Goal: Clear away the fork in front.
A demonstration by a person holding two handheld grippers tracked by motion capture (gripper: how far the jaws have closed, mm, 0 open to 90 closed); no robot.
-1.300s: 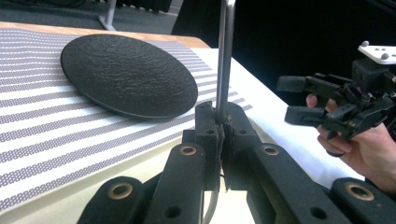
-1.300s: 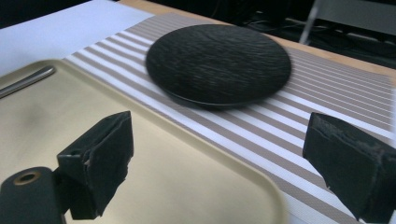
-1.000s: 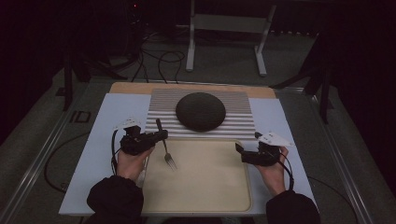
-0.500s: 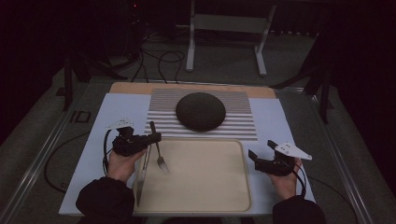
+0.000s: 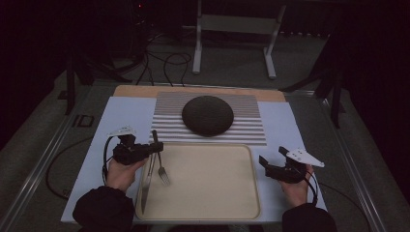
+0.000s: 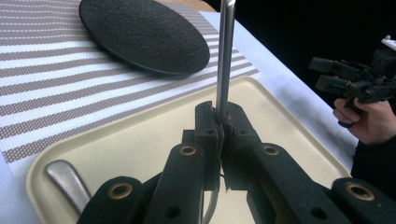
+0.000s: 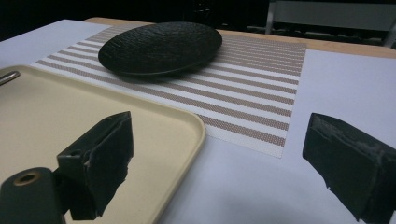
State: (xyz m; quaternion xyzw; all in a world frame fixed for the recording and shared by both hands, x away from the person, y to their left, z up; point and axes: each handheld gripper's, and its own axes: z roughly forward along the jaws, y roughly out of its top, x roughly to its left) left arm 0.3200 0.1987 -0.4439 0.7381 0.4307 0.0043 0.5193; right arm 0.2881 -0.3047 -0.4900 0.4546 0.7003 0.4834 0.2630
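Left gripper [image 5: 155, 148] pinching a fork [image 5: 159, 159] by its handle, prongs hanging over the left part of the beige tray [image 5: 208, 212], beside a knife [image 5: 147, 179] lying there. Right gripper [image 5: 270, 162] spread wide, holding nothing, just right of the tray.

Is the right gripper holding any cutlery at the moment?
No, the right gripper has its jaws wide apart with nothing between them, beside the tray.
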